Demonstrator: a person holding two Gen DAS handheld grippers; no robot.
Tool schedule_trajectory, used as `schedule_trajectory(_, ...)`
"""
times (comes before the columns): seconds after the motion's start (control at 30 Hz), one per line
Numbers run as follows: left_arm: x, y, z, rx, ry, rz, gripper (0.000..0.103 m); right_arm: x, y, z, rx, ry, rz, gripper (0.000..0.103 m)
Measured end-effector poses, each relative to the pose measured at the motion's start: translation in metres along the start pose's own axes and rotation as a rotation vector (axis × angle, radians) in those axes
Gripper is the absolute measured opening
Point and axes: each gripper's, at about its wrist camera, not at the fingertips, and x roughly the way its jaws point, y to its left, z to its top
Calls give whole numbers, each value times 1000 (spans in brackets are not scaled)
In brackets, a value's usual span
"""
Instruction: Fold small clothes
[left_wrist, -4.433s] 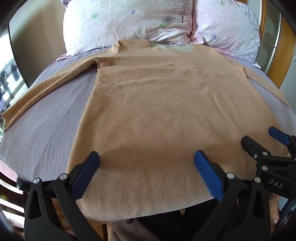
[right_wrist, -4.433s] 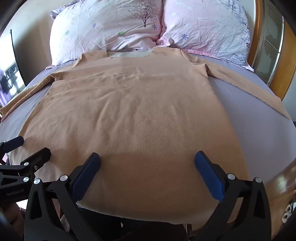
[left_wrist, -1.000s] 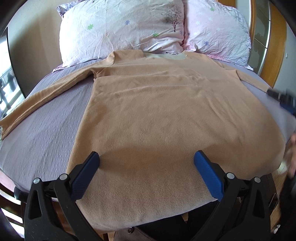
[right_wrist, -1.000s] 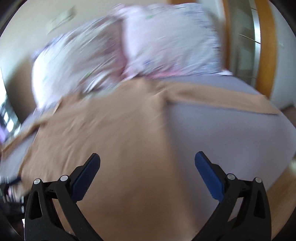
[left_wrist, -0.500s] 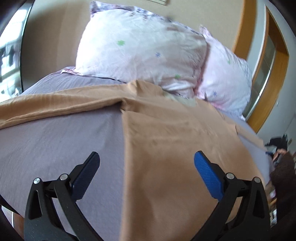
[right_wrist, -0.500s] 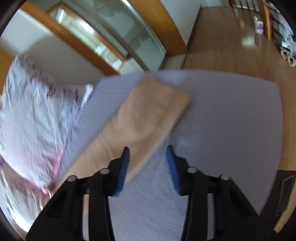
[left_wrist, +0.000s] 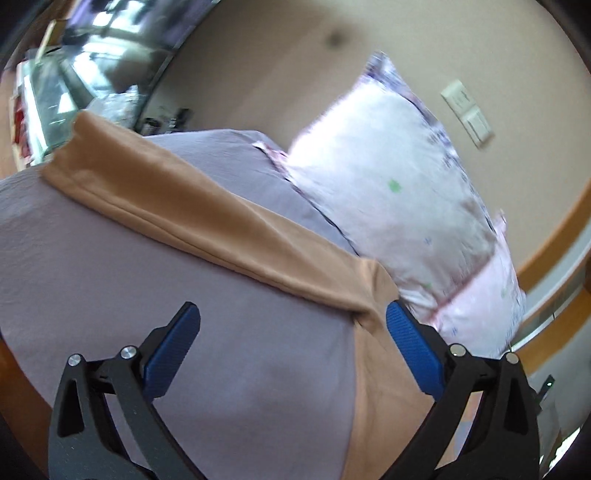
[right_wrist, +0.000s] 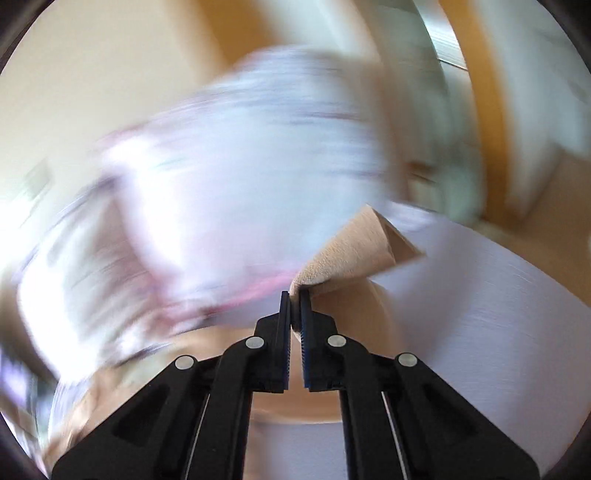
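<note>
A tan long-sleeved shirt lies on a grey-lilac bed. In the left wrist view its left sleeve (left_wrist: 192, 206) runs from the upper left down to the armpit seam (left_wrist: 365, 314), and part of the body (left_wrist: 388, 406) shows at the lower right. My left gripper (left_wrist: 291, 332) is open and empty, low over the sheet beside that armpit. In the right wrist view my right gripper (right_wrist: 294, 301) is shut on the end of the right sleeve (right_wrist: 351, 254) and holds it lifted above the bed. That view is heavily blurred.
The grey-lilac bedsheet (left_wrist: 92, 266) fills the foreground. Two floral pillows (left_wrist: 388, 192) lean on the beige wall at the bed's head, blurred in the right wrist view (right_wrist: 229, 177). A wall switch (left_wrist: 469, 114) and a wooden door frame (right_wrist: 484, 92) stand beyond.
My right gripper closed on the right sleeve's end and lifted it, swinging toward the pillows. My left gripper moved left and forward, from the shirt's side to the left armpit and sleeve.
</note>
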Motion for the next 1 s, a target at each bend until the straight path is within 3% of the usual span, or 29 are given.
schedule_trajectory(0.07, -6, 11, 7, -29, -17, 16, 97, 21, 78, -11, -110, 61, 157, 5)
schedule_trajectory(0.17, -12, 22, 16, -68, -39, 54, 96, 58, 173, -49, -220, 191, 314, 5)
schedule_trajectory(0.23, -14, 29, 21, -93, -47, 76, 96, 80, 221, -81, -293, 297, 384, 5)
schedule_trajectory(0.27, -15, 33, 24, -102, -50, 81, 96, 91, 249, -106, -348, 395, 425, 6)
schedule_trajectory(0.33, -14, 41, 31, -126, -47, 98, 96, 98, 273, -133, -387, 509, 462, 9)
schedule_trajectory(0.37, -13, 44, 34, -138, -45, 108, 96, 95, 280, -141, -397, 535, 473, 19)
schedule_trajectory(0.4, -11, 51, 39, -162, -40, 121, 96, 91, 281, -141, -397, 529, 480, 29)
schedule_trajectory(0.43, -11, 56, 42, -181, -37, 125, 96, 86, 278, -137, -388, 505, 489, 54)
schedule_trajectory(0.47, -10, 64, 46, -211, -36, 133, 96, 75, 269, -128, -370, 455, 488, 69)
schedule_trajectory(0.57, -7, 83, 55, -281, -28, 145, 90, 66, 241, -101, -351, 381, 472, 73)
schedule_trajectory(0.67, -2, 92, 62, -325, -12, 171, 79, 60, 213, -90, -317, 361, 452, 78)
schedule_trajectory(0.83, 4, 107, 75, -418, 10, 162, 70, 54, 184, -99, -275, 384, 457, 78)
schedule_trajectory(0.93, 10, 111, 81, -447, 33, 209, 38, 58, 178, -108, -260, 397, 477, 78)
schedule_trajectory(0.97, 12, 114, 81, -455, 49, 234, 12, 58, 175, -109, -259, 406, 490, 78)
schedule_trajectory(1.0, 17, 119, 80, -475, 78, 247, 6, 58, 174, -109, -257, 408, 496, 78)
